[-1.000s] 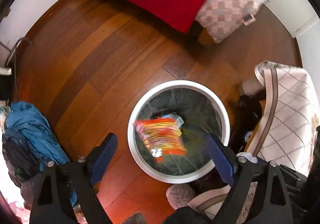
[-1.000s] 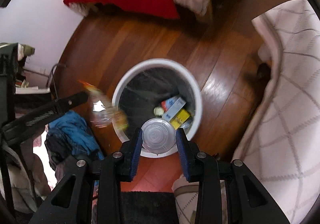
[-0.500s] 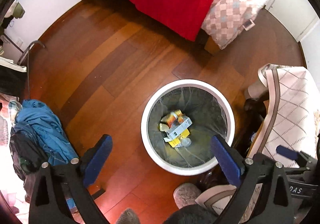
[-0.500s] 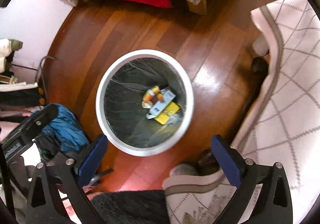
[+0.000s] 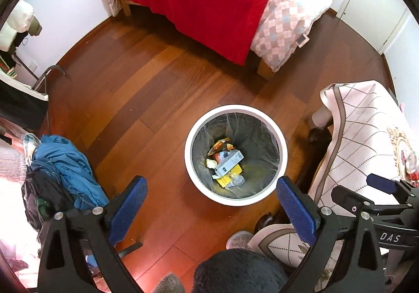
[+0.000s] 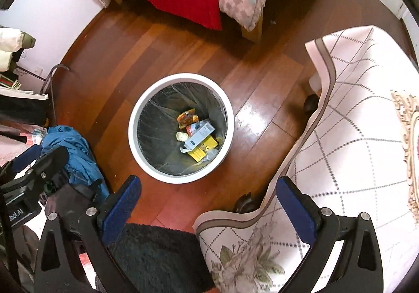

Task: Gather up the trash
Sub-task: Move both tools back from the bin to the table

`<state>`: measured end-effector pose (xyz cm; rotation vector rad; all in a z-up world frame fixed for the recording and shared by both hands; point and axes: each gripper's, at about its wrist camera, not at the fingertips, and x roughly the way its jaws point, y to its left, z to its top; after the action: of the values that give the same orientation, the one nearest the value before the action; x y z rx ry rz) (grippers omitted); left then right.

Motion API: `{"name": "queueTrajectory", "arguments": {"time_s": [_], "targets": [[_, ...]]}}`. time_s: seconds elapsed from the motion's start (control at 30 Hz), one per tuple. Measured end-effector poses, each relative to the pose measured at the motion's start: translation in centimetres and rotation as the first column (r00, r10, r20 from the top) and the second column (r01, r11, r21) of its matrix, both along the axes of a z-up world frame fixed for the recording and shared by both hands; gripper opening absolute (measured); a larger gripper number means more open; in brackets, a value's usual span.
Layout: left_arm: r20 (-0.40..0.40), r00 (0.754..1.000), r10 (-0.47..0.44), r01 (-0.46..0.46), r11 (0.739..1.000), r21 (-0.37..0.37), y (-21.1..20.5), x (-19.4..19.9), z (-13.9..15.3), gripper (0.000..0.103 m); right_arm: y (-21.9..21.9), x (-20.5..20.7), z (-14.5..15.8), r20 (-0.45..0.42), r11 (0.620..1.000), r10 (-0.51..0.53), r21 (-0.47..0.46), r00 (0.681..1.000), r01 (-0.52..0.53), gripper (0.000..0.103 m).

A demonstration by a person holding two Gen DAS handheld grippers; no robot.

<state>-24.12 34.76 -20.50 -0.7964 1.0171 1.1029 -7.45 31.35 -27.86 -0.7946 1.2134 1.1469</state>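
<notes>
Below me the wood floor (image 5: 136, 99) fills most of the view, with a bed (image 5: 282, 21) along the far wall under a red blanket (image 5: 209, 2) and a checked quilt (image 5: 282, 28). To my right a cream cloth (image 6: 353, 115) with a grid pattern and a printed flower hangs over a table edge, reaching nearly to the floor. A heap of blue clothes (image 5: 68, 167) lies on the floor to my left, and a dark rug (image 6: 157, 259) sits at the bottom of the right wrist view. The white bin (image 5: 284, 151), lined with a dark bag, stands on the floor between the clothes and the cloth, and I look almost straight down into it. My left gripper (image 5: 210, 210) hangs above it with both blue pads spread wide and nothing between them; my right gripper (image 6: 209, 208) is just as wide and also empty. In the left wrist view the right gripper's body shows at the right edge with the letters "DAS" on it; in the right wrist view the left gripper's body shows at the left edge with writing ending in "oot.AI". The trash (image 6: 197, 134) lies at the bottom of the bin: a grey carton (image 6: 200, 133) with small print too fine to read, a yellow pack (image 6: 204, 150) under it, an orange wrapper (image 6: 186, 119) beside it, and a clear plastic piece (image 5: 237, 180) touching the yellow pack.
</notes>
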Motion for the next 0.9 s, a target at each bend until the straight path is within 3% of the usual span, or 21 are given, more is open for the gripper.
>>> {"name": "queueTrajectory", "arguments": {"time_s": [0.33, 0.57, 0.73, 0.9], "targets": [[0.023, 0.999, -0.029, 0.026, 0.994, 0.110, -4.2, 0.6, 5.7, 0.101, -4.2, -0.8, 5.6, -0.030, 0.992, 0.006, 0.123, 1.000, -0.002, 0.103], [0.025, 0.999, -0.044, 0.038, 0.981, 0.189, -7.2, 3.3, 8.8, 0.101, -8.5, 1.2, 10.4, -0.130, 0.966, -0.035, 0.251, 0.991, 0.067, 0.103], [0.051, 0.994, -0.099, 0.088, 0.980, 0.181, -9.0, 7.9, 8.1, 0.101, -13.2, 4.9, 12.5, -0.178, 0.943, -0.102, 0.295, 0.979, 0.152, 0.103], [0.027, 0.978, -0.208, 0.202, 0.970, 0.136, -11.8, 16.4, 4.8, 0.101, -19.4, 12.0, 12.9, -0.159, 0.917, -0.247, 0.280, 0.956, 0.283, 0.103]]}}
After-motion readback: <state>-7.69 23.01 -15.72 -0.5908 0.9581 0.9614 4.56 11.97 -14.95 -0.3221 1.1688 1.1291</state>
